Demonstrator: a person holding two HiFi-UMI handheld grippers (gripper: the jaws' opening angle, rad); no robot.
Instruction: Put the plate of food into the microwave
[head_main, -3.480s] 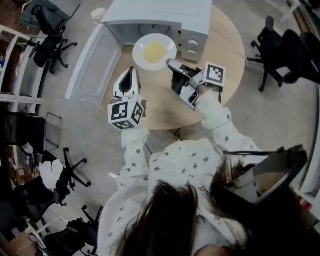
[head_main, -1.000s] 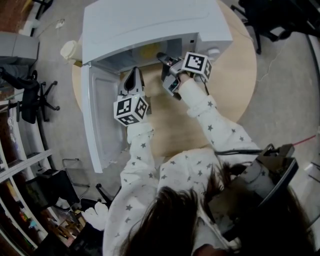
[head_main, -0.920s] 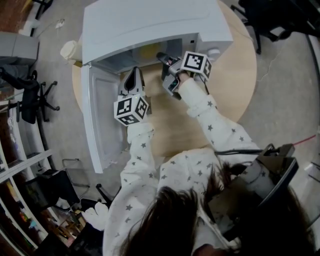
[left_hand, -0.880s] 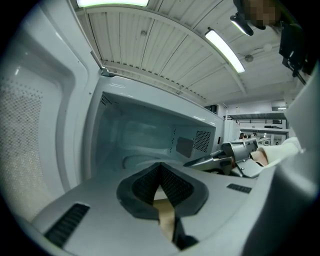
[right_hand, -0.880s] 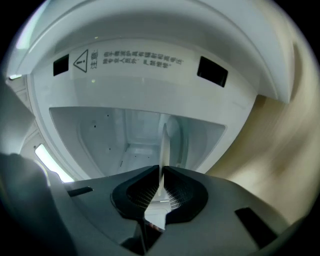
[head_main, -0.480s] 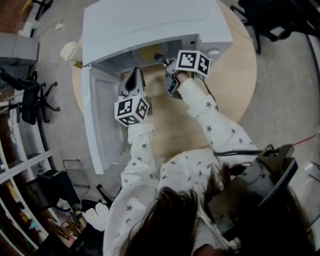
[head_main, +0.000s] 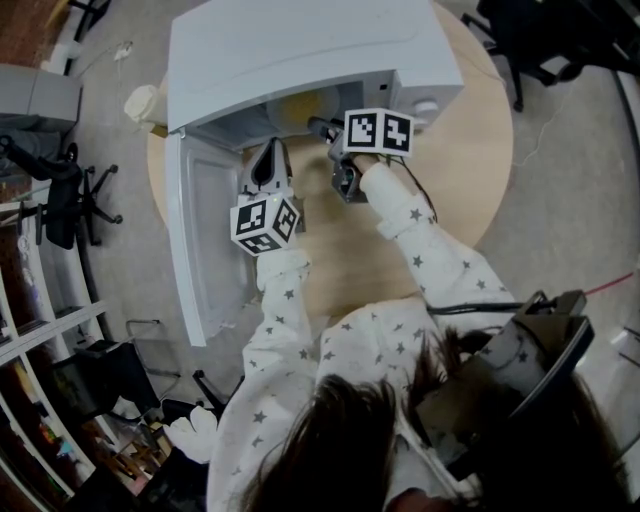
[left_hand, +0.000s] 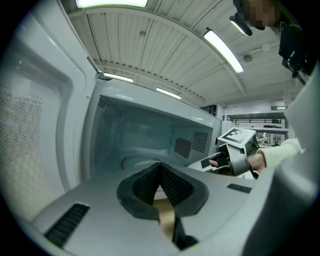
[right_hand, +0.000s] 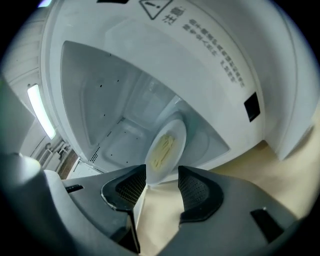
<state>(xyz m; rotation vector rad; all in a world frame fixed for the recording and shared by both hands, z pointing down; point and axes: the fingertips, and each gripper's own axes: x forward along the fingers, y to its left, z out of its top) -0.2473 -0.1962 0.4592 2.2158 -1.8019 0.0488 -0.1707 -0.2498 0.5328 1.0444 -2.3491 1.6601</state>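
The white microwave (head_main: 300, 50) stands on the round wooden table (head_main: 460, 150) with its door (head_main: 200, 240) swung out to the left. Inside the cavity (right_hand: 115, 110) the white plate (right_hand: 167, 147) of yellow food rests on the floor; in the head view only a yellow sliver (head_main: 298, 103) shows. My right gripper (right_hand: 161, 176) sits at the cavity mouth, jaws opening. The plate's near rim lies between the pads without being pressed. My left gripper (head_main: 268, 152) is shut and empty, hovering by the door hinge side. In the left gripper view it (left_hand: 161, 168) faces the cavity, with the right gripper (left_hand: 235, 152) at the right.
The control panel with a knob (head_main: 425, 103) is on the microwave's right end. A cream-coloured object (head_main: 140, 101) sits at the table's left edge. Office chairs (head_main: 55, 190) and shelving (head_main: 25, 330) stand on the floor to the left. Bare tabletop lies right of the microwave.
The plate went from the table in front of the microwave into the cavity. Over the last second the right gripper's jaws spread apart, let go of the plate's rim, and its marker cube turned.
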